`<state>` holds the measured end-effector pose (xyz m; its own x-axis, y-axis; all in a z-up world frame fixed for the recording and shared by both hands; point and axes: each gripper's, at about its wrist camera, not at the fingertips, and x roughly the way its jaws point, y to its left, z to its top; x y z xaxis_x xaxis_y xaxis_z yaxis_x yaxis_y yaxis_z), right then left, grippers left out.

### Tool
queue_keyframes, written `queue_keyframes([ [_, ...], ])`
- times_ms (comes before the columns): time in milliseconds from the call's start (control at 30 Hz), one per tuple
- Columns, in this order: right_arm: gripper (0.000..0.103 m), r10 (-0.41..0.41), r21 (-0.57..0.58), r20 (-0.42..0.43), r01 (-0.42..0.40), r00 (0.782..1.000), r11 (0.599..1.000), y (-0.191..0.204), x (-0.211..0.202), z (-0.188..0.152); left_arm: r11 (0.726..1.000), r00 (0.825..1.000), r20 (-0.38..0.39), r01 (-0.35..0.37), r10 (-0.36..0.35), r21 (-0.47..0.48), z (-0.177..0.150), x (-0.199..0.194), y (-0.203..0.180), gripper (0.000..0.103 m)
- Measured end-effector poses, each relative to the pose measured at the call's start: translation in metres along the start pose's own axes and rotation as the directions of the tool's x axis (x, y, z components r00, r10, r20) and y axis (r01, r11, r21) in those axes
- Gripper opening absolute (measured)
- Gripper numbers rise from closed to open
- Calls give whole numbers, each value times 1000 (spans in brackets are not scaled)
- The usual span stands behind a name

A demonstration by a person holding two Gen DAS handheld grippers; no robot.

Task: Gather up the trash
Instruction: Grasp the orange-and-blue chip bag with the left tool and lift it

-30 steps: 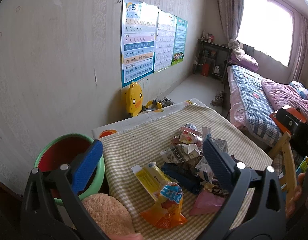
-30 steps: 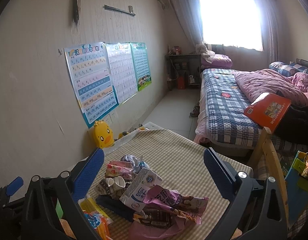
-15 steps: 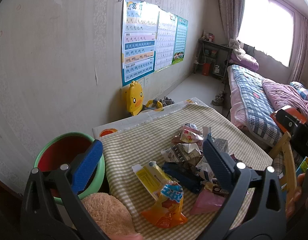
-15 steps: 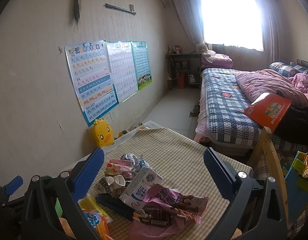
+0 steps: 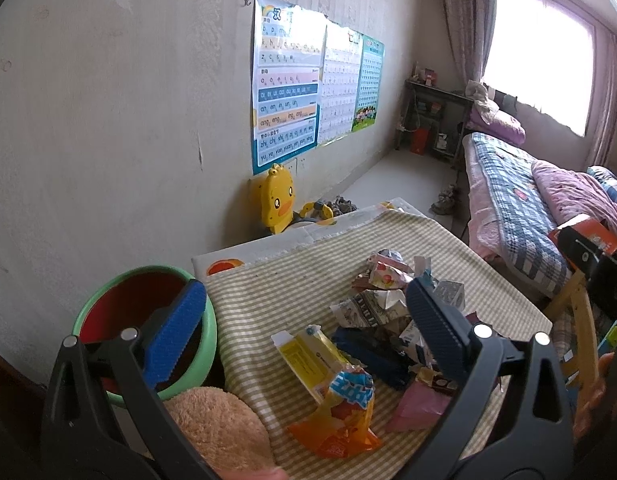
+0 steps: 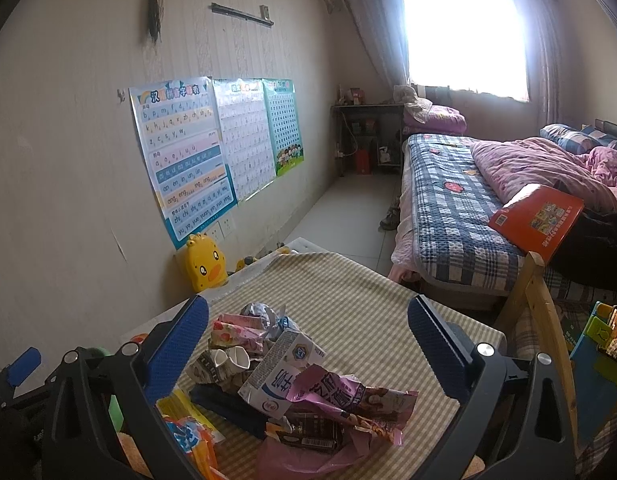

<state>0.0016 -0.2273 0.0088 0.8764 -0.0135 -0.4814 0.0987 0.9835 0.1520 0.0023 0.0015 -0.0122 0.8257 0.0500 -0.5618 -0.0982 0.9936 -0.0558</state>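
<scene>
Both my grippers hang spread wide, nothing in them: left gripper [image 5: 304, 336], right gripper [image 6: 308, 344]. Low centre, the orange snack wrapper [image 5: 340, 416] looks light, crinkly, slippery; I'd pinch its crimped end. Behind it, the milk carton [image 6: 284, 372] seems stiffer. Checked tablecloth [image 5: 292, 280], green bucket [image 5: 206, 320] lower left, bed [image 6: 448, 208] far right.
</scene>
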Motion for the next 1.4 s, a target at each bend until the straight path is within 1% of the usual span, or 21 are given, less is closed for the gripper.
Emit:
queue_keyframes([
  [233, 95, -1, -1, -1, 1, 1000, 1000, 0, 0, 0, 1000, 1000, 30, -7, 7, -13, 3, -3, 3, 98],
  [500, 95, 0, -2, -3, 0, 1000, 1000, 1, 1, 0, 1000, 999, 41, -18, 19, -21, 6, -3, 7, 98],
  [600, 95, 0, -2, -5, 0, 1000, 1000, 0, 1, -1, 1000, 999, 33, -17, 17, -20, 5, -2, 8, 98],
  [700, 95, 0, -5, -9, 0, 1000, 1000, 0, 2, -3, 1000, 1000, 14, -9, 9, -6, 4, 2, 8, 98],
  [800, 95, -2, -8, -19, 2, 1000, 1000, -1, 4, -4, 998, 997, -52, 53, -51, 35, 2, 7, 7, 98],
  [833, 95, -5, -8, -20, 5, 1000, 1000, -2, 5, -4, 996, 996, -69, 60, -55, 63, -2, 7, 6, 98],
  [900, 95, -15, -5, -15, 15, 1000, 1000, -5, 5, -3, 993, 997, -71, 37, -30, 109, -13, 6, 7, 98],
  [967, 95, -25, 2, -15, 25, 1000, 1000, -12, 7, -5, 990, 994, -108, 35, -20, 135, -26, 12, 8, 98],
  [1033, 95, -34, 5, -35, 34, 999, 999, -16, 12, -8, 991, 976, -212, 76, -51, 111, -41, 29, 12, 98],
  [1067, 95, -37, 7, -53, 37, 998, 999, -20, 16, -11, 990, 957, -278, 115, -88, 84, -49, 40, 13, 97],
  [1100, 95, -37, 9, -70, 38, 997, 999, -23, 19, -14, 989, 946, -307, 131, -104, 71, -53, 45, 12, 96],
  [1133, 95, -37, 9, -84, 37, 996, 999, -26, 21, -16, 988, 931, -346, 142, -113, 60, -59, 54, 10, 91],
  [1167, 95, -36, 6, -94, 36, 995, 999, -28, 22, -19, 987, 923, -368, 144, -110, 66, -64, 59, 7, 87],
  [1300, 95, -41, -26, -127, 38, 991, 999, -34, 26, -31, 976, 901, -415, 188, -128, 108, -78, 75, -12, 85],
  [1333, 95, -42, -34, -142, 38, 989, 999, -36, 28, -36, 975, 896, -426, 193, -129, 111, -82, 78, -16, 82],
  [1400, 95, -43, -42, -172, 36, 984, 998, -39, 31, -45, 974, 875, -468, 198, -125, 110, -88, 91, -20, 80],
])
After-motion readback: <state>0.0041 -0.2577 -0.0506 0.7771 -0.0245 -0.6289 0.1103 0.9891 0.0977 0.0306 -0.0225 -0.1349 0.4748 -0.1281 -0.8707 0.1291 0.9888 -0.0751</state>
